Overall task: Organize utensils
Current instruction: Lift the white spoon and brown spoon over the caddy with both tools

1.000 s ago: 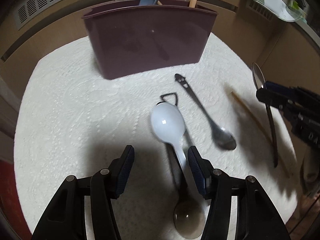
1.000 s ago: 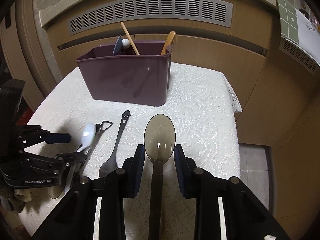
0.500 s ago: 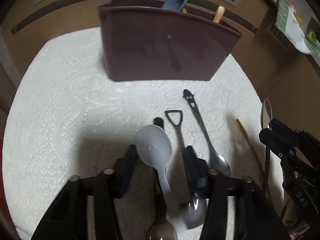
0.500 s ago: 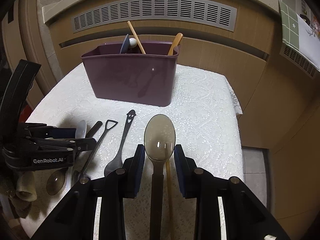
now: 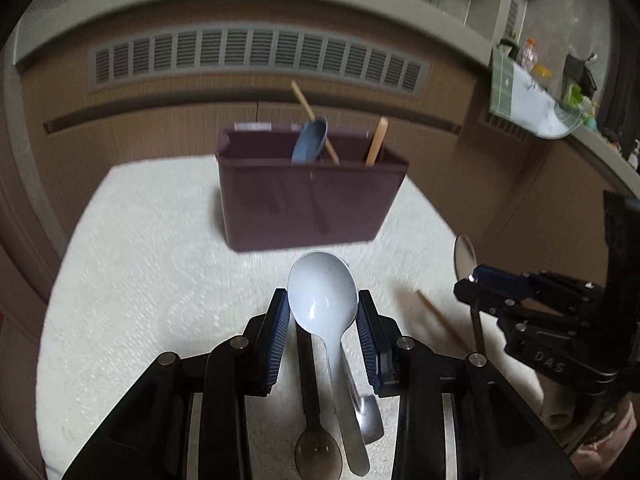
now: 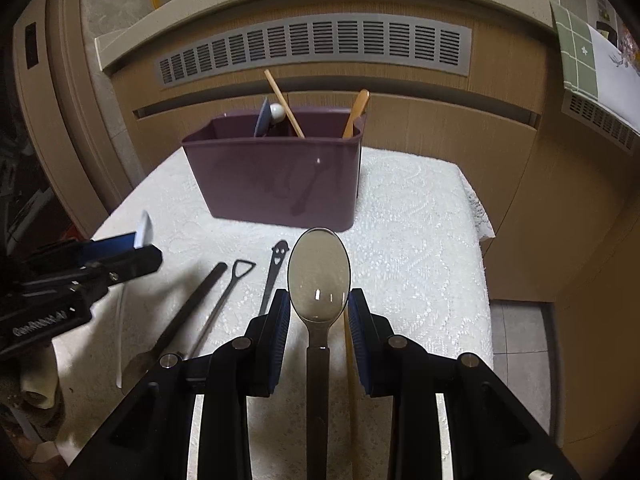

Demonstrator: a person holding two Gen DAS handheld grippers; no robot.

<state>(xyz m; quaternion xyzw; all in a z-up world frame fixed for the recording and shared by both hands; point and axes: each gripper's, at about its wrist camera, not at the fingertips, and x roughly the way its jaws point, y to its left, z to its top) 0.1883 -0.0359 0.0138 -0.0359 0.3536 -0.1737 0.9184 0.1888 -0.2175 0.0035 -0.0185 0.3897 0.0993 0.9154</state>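
Item 1, left gripper (image 5: pixel 323 332): fingers (image 5: pixel 280 336) drawn in on one white plastic spoon (image 5: pixel 326 300). Bowl stands up between the blue pads, touching both; handle runs back between the fingers toward the camera. Spoon is raised clear of the desk (image 5: pixel 140 280).

Item 2, right gripper (image 6: pixel 319 336): fingers (image 6: pixel 362 340) narrowly set around one smoky translucent spoon (image 6: pixel 319 276). Its bowl sits at the fingertips, handle passing back along the centre line. Whether the pads actually press the bowl cannot be told; a sliver of gap shows on each side. Spoon appears lifted above the cloth.

Item 3, one maroon utensil caddy (image 6: pixel 276 176), upright at the far end of the desk, well apart from both grippers. Contents counted, four: one blue spoon (image 5: pixel 310 142), one thin wooden stick (image 6: pixel 284 104), one wooden-handled utensil (image 6: pixel 356 114), one white round-ended piece (image 6: pixel 277 111).

Item 4, loose on the white lace cloth (image 6: pixel 420 240), counted from the right wrist view:
- one dark flat-handled spoon (image 6: pixel 180 312)
- one metal utensil with a triangular loop end (image 6: pixel 232 284)
- one black utensil with a smiley-face cut-out (image 6: pixel 274 268)
- one wooden chopstick (image 6: pixel 348 344), mostly hidden behind the right fingers

The first three lie side by side between the two grippers, handles toward the caddy.
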